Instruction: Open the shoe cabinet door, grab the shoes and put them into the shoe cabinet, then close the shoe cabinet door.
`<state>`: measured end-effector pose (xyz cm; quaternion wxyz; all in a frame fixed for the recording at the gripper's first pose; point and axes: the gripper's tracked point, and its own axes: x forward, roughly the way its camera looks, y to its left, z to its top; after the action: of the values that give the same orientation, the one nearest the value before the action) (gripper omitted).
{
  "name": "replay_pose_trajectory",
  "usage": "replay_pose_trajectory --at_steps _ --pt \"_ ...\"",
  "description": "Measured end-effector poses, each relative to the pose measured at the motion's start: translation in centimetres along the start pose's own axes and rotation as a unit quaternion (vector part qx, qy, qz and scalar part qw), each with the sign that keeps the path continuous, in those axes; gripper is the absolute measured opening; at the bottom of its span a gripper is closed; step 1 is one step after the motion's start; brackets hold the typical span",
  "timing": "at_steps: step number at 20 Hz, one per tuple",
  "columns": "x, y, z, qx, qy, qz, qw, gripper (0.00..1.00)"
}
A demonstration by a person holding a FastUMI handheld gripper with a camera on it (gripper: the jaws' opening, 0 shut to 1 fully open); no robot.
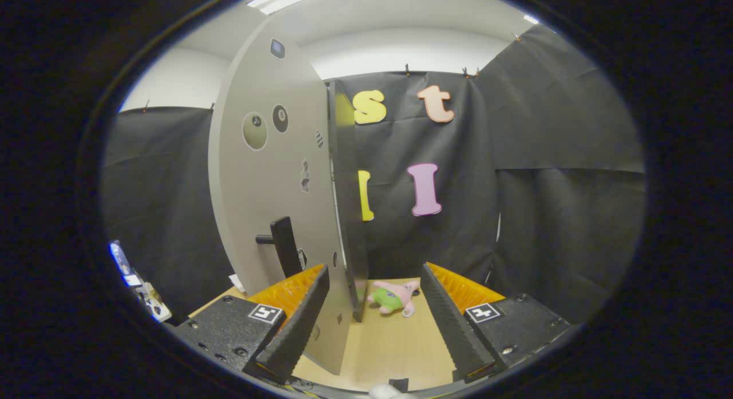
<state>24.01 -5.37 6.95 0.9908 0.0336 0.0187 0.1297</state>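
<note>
The grey shoe cabinet door (269, 176) stands swung open toward me, nearly edge-on, with a black lever handle (284, 247) on its face. Behind its free edge I see the cabinet's dark body (348, 204). My gripper (375, 270) is open, fingers spread wide. The door's lower edge (335, 342) comes down between the fingers, close against the inner side of the left finger (298, 330). The right finger (449, 324) is well apart from the door. Nothing is pressed between the fingers.
A pink and green plush toy (395, 297) lies on the wooden tabletop (389, 347) just beyond the fingers, beside the cabinet's foot. Black cloth walls close the booth behind and to the right. Some small items (140, 287) sit at the far left.
</note>
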Motion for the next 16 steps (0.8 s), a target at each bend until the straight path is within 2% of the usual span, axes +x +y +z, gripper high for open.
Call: replay_pose_trajectory --at_steps 6,11,16 --pt "0.8 1.8 -0.2 -0.008 0.013 0.054 0.998 0.99" --pt "1.8 4.6 -0.1 -0.019 0.018 0.053 0.998 0.97" --pt "1.6 9.5 -0.8 -0.020 0.025 0.052 0.998 0.97"
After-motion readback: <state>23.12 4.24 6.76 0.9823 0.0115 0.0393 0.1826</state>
